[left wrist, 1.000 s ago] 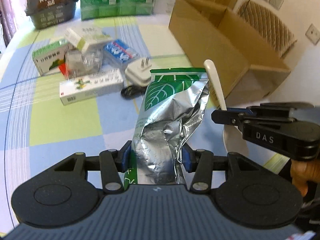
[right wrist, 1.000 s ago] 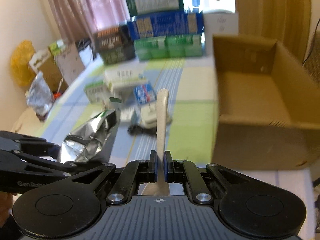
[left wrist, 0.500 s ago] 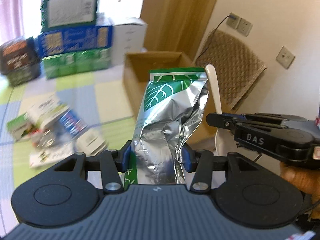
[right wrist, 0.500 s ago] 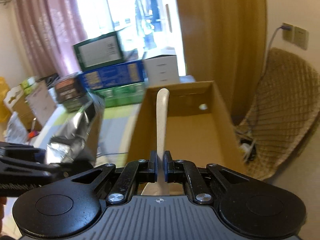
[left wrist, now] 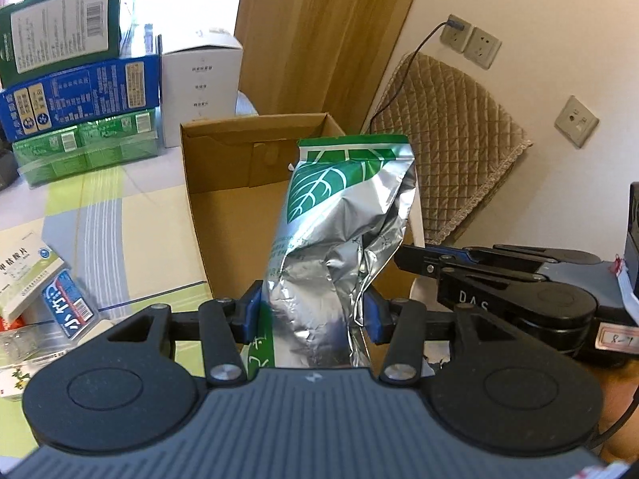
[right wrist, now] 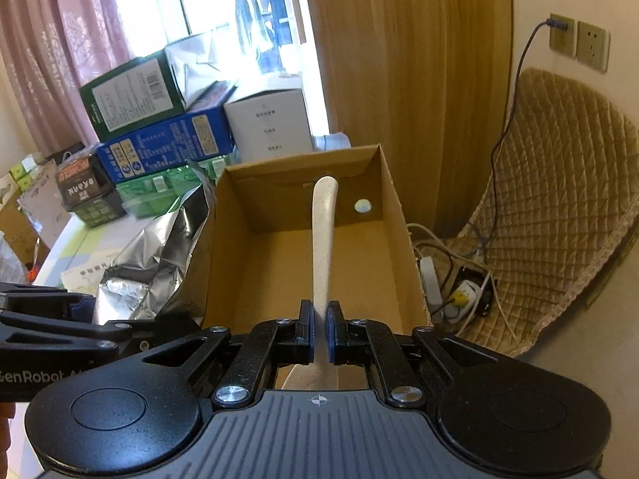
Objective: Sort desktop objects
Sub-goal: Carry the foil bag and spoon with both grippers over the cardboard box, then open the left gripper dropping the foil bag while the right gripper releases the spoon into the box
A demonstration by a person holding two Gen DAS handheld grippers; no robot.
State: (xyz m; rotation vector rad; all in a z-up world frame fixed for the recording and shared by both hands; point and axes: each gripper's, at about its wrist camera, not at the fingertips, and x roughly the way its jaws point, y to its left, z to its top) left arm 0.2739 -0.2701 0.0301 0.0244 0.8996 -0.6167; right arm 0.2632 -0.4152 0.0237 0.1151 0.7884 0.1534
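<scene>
Above the open cardboard box (right wrist: 311, 263), the left gripper (left wrist: 311, 311) pinches a light, crinkly foil pouch (left wrist: 339, 239) low on its soft body. Just beside it, the right gripper (right wrist: 318, 329) clamps a stiff, smooth spoon (right wrist: 324, 239) mid-handle.

Stacked cartons (left wrist: 80, 92) left of box (left wrist: 223, 215) — chair (left wrist: 451, 151) right.

quilted chair (right wrist: 559, 199), wall sockets (left wrist: 471, 42), curtain (right wrist: 399, 80)
</scene>
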